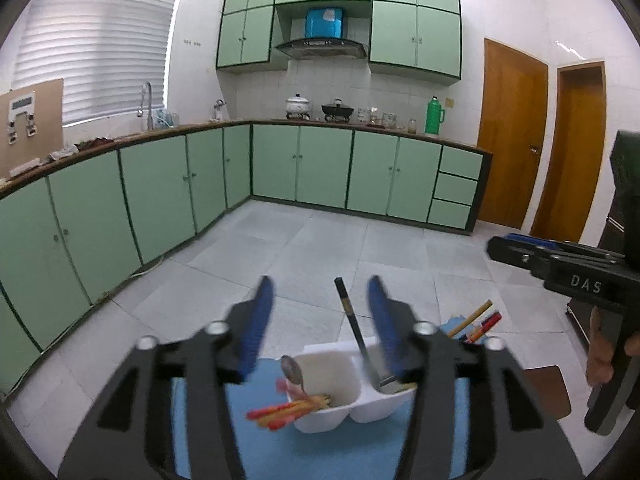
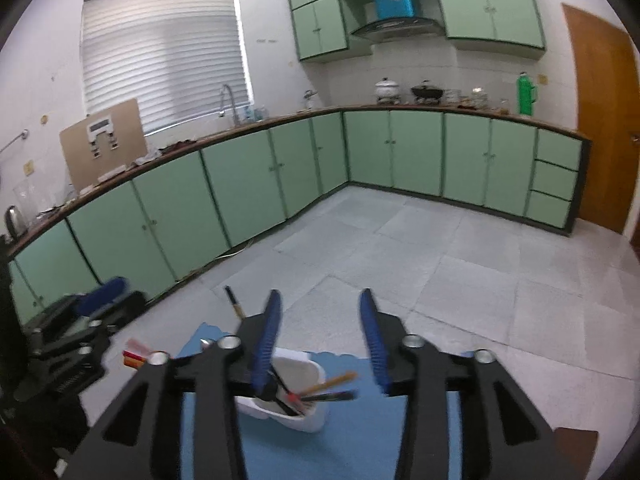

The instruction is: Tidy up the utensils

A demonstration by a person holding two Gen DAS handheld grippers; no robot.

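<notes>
A white two-compartment utensil holder stands on a blue mat. Its left compartment holds a metal spoon and red and orange chopsticks that lean out to the left. A black-handled utensil stands in the right compartment. More chopsticks poke up behind the right finger. My left gripper hovers open above the holder with nothing between its fingers. In the right wrist view the holder contains yellow and black chopsticks. My right gripper is open and empty above it.
The mat lies on a brown table over a grey tiled floor. Green base cabinets line the far walls, and wooden doors stand at the right. A hand holds the right gripper at the left wrist view's right edge.
</notes>
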